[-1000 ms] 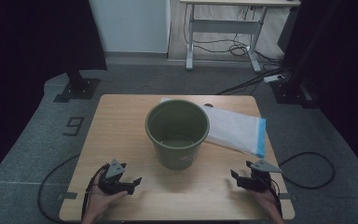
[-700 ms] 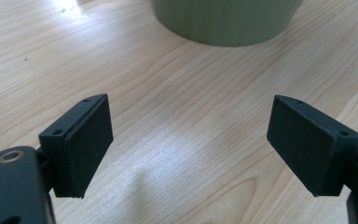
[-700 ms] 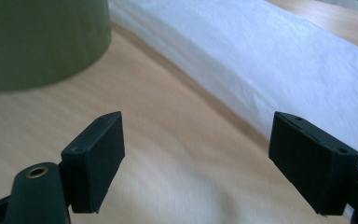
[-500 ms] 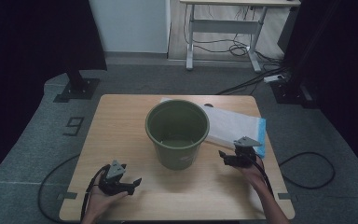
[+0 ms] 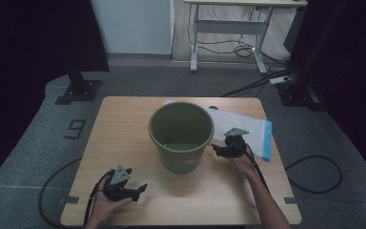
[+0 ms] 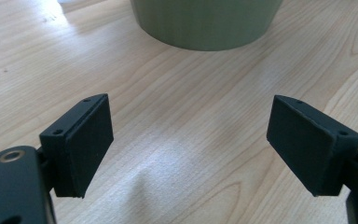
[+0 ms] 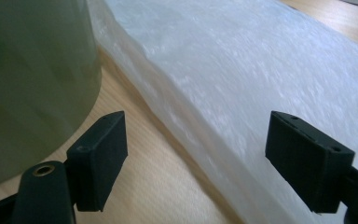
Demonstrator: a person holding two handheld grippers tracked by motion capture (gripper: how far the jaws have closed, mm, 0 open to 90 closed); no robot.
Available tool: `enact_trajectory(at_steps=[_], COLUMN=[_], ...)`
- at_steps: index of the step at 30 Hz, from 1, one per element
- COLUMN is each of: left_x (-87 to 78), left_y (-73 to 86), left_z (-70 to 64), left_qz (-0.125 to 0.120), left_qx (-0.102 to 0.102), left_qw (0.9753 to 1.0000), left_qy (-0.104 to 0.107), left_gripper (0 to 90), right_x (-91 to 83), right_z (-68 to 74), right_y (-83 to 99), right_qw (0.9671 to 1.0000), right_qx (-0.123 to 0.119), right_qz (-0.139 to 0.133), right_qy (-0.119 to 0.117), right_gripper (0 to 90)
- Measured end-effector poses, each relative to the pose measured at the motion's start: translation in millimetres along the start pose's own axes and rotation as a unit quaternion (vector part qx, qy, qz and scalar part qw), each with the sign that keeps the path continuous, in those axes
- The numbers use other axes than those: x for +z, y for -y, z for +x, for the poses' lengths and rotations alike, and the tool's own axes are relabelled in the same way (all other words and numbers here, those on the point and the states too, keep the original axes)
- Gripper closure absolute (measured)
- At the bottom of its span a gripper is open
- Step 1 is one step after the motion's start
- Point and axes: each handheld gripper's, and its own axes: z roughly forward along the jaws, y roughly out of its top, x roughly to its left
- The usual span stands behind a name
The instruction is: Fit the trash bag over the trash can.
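A green bucket (image 5: 181, 136) stands upright in the middle of the wooden table (image 5: 124, 129); its wall also shows in the left gripper view (image 6: 205, 23) and the right gripper view (image 7: 32, 79). A white plastic bag with a blue edge (image 5: 245, 131) lies flat to its right, seen close as the bag (image 7: 261, 93). My right gripper (image 5: 218, 150) is open, low between the bucket's side and the bag's near edge, also seen at the right gripper (image 7: 196, 158). My left gripper (image 5: 140, 189) rests open near the front left of the table, its jaws empty, as the left gripper (image 6: 189, 144) shows.
A white desk frame (image 5: 228, 33) with cables stands on the grey carpet behind the table. Black stand bases (image 5: 78, 90) sit at the back left and back right. A cable (image 5: 314, 171) loops on the floor at the right.
My right gripper has moved from the table's front right edge forward and left, up to the bucket's side by the bag. The left gripper has stayed in place.
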Motion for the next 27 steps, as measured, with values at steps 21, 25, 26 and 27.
enact_trajectory(at_steps=[21, 25, 26, 27], left_x=[4.7, 4.4, 4.4, 3.2], left_y=[2.5, 3.1, 3.1, 3.5], left_z=[0.1, 0.4, 0.4, 1.6], left_qz=[0.020, 0.026, 0.026, 0.025], left_qx=[0.001, 0.003, 0.003, -0.001], left_qw=[0.9997, 0.9996, 0.9996, 0.9996], left_qy=[0.011, 0.012, 0.012, 0.012], left_gripper=[14.1, 14.0, 14.0, 14.0], right_x=[28.7, 29.1, 29.1, 28.9], right_z=[-1.1, -3.1, -3.1, -5.0], right_y=[0.2, 0.4, 0.4, 1.4], right_qw=[0.9986, 0.9990, 0.9990, 0.9990], right_qx=[-0.027, -0.002, -0.002, 0.006], right_qz=[0.044, 0.044, 0.044, 0.043], right_qy=[0.011, -0.008, -0.008, -0.014], right_gripper=[51.3, 69.9, 69.9, 79.0])
